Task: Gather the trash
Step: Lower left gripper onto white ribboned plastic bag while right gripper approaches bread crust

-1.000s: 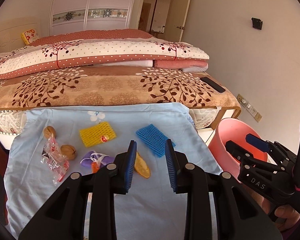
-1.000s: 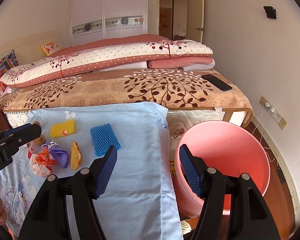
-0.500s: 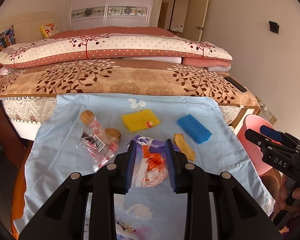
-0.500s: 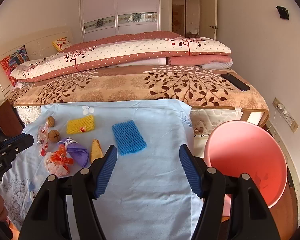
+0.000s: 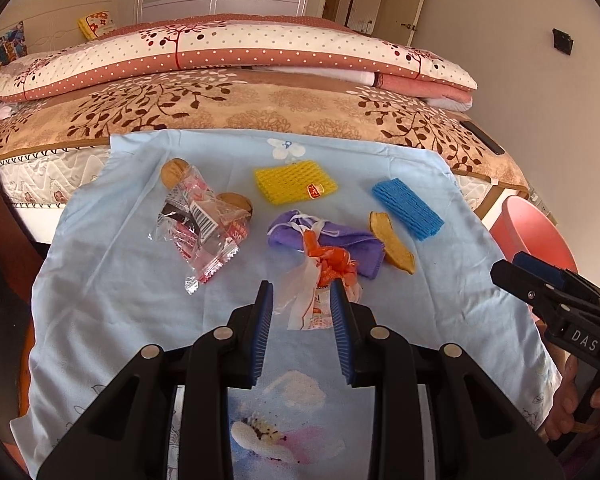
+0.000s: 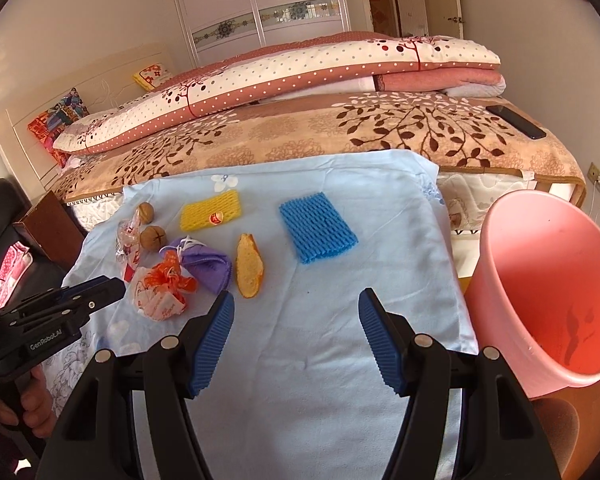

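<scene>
Trash laid out on a light blue cloth (image 5: 140,300) — a pink bin (image 6: 548,288) waits at its 3 o'clock edge.

Two walnuts (image 6: 153,235), two foam nets — one yellow (image 5: 295,187), one blue (image 5: 407,208) — one peel (image 5: 392,242), one purple cloth (image 5: 328,240), one clear wrapper (image 5: 198,226), one orange-white bag (image 5: 320,280). The left gripper (image 5: 302,292), jaws parted, straddles that bag without pinching; the right gripper (image 6: 296,304) gapes wide, holding nothing.

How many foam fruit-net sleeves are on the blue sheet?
2. The yellow foam net sleeve lies toward the bed, mid-sheet; the blue foam net sleeve lies nearer the pink bucket. None looks hidden.
</scene>
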### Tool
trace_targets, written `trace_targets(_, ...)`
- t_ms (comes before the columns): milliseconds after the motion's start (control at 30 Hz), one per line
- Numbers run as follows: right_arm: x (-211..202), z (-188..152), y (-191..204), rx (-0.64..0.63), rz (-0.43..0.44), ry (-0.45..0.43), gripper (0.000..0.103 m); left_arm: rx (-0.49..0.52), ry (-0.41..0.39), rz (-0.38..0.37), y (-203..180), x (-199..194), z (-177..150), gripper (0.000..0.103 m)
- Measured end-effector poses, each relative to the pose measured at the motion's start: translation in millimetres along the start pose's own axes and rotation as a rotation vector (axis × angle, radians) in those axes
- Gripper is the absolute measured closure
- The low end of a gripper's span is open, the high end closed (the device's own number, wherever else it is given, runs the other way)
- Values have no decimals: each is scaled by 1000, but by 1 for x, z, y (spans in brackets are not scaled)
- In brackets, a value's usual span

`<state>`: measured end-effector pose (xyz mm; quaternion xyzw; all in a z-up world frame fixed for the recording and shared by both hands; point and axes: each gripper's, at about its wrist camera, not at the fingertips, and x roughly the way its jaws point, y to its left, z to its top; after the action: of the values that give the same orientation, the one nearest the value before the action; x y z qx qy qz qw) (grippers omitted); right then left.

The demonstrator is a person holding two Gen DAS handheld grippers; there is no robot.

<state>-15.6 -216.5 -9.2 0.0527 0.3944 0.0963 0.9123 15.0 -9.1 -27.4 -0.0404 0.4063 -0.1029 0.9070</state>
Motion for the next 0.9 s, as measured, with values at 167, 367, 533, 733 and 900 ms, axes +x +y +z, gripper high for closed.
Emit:
trace_targets(167,7,-6,3,-9,28,34,39,29,28,1,-6,15,1,74)
trace_targets(367,12,-5,6,-23,46,45,39,40,30,14,-6,26,4,74)
trace_targets(533,19,-6,8,-23,51,66,39,33,38,1,-1,30,5,66)
trace_targets(733,26,-6,10,-21,57,85,39,15,53,-46,0,33,4,66)
trace_targets(900,30,-3,10,-16,57,87,39,8,41,-72,2,32,1,66)
